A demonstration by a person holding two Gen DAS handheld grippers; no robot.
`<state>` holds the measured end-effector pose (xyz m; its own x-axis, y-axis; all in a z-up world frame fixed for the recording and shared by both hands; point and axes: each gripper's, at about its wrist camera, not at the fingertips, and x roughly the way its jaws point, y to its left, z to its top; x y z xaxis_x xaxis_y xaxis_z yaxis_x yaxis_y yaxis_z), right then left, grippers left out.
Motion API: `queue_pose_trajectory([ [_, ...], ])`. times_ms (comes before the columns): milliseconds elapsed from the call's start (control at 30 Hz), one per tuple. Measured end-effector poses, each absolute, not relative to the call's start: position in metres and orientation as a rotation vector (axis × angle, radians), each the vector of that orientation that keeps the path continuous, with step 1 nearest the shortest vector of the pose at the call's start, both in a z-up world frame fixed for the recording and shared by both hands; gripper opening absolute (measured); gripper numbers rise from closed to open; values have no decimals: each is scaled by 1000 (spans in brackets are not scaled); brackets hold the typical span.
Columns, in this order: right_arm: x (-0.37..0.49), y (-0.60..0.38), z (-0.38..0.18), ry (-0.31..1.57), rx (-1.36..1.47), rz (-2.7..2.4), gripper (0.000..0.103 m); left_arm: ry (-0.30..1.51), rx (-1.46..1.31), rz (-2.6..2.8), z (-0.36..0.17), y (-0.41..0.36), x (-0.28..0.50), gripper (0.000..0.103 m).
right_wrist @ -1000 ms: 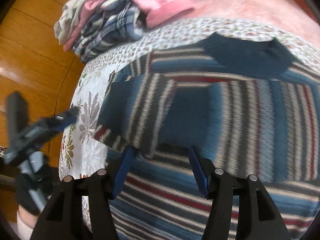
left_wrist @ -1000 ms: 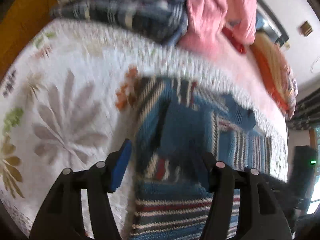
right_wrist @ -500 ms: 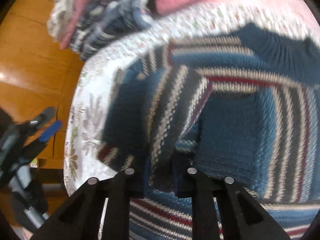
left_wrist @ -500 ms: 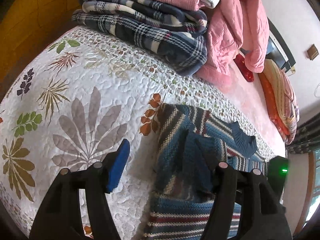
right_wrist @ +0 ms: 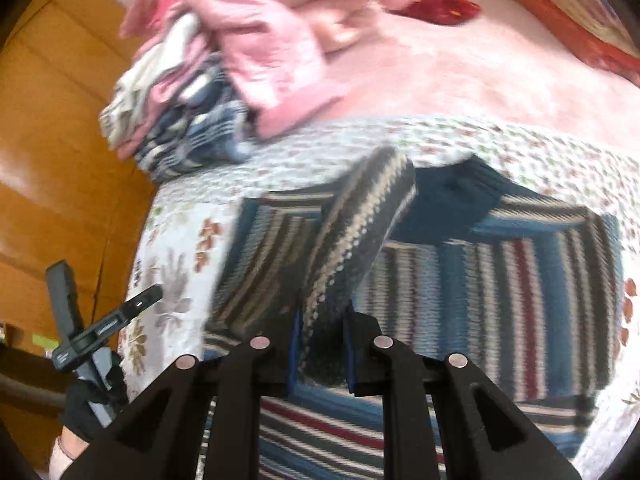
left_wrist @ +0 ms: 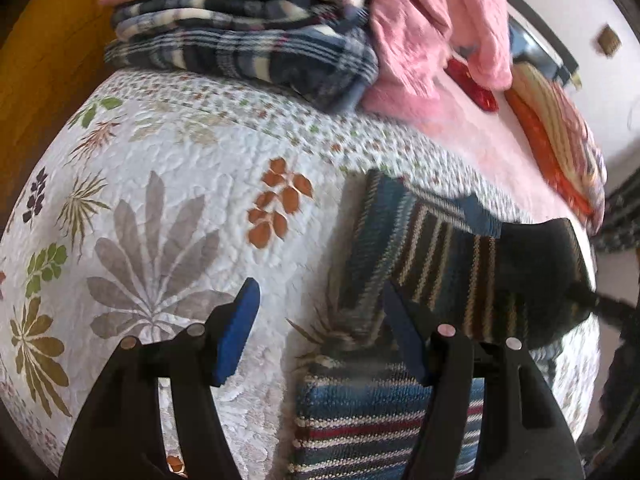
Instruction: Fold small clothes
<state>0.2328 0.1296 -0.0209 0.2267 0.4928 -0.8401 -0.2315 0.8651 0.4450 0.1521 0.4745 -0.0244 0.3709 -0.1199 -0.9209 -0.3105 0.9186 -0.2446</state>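
Note:
A blue striped knit sweater lies on the white floral quilt. My right gripper is shut on the sweater's sleeve, which it holds lifted over the sweater body. In the left wrist view the lifted sleeve hangs at the right, above the sweater's lower part. My left gripper is open above the quilt just left of the sweater, holding nothing. The left gripper also shows at the far left of the right wrist view, in a gloved hand.
A stack of folded plaid and pink clothes sits at the far end of the quilt. Loose pink fabric lies beside it on a pink sheet. Orange striped bedding is at the far right, wooden panelling on the left.
My right gripper closed on the sleeve and lifted it up over the sweater. My left gripper stayed open and drew back to the left of the sweater.

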Motion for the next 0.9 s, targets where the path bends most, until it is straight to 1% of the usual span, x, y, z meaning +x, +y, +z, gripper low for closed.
queue_pose_trajectory([
  [133, 238, 110, -52, 1294, 269, 448, 17, 1227, -346, 104, -34, 457, 153, 64],
  [233, 238, 102, -78, 1339, 254, 404, 21, 1241, -329, 99, -39, 452, 154, 64],
  [267, 237, 100, -85, 1353, 238, 387, 24, 1243, -329, 99, -40, 452, 154, 64],
  [300, 236, 98, -88, 1357, 225, 371, 27, 1245, -329, 100, -40, 452, 154, 64],
  [367, 234, 97, -87, 1346, 160, 302, 28, 1245, -330, 106, -39, 453, 153, 64],
  [467, 229, 102, -65, 1255, 21, 246, 29, 1237, -336, 116, -38, 454, 154, 64],
  [533, 227, 110, -53, 1223, -10, 281, 33, 1237, -346, 119, -38, 454, 154, 64],
  [567, 226, 121, -48, 1226, -29, 326, 37, 1239, -349, 120, -38, 453, 155, 64],
  [600, 226, 129, -47, 1233, -43, 348, 45, 1243, -352, 118, -39, 452, 155, 64],
  [633, 224, 139, -47, 1243, -60, 370, 48, 1246, -351, 116, -40, 451, 155, 64],
  [733, 219, 174, -63, 1284, -130, 414, 48, 1255, -333, 109, -42, 447, 155, 65],
  [900, 225, 199, -90, 1331, -177, 358, 49, 1265, -326, 105, -45, 445, 154, 66],
])
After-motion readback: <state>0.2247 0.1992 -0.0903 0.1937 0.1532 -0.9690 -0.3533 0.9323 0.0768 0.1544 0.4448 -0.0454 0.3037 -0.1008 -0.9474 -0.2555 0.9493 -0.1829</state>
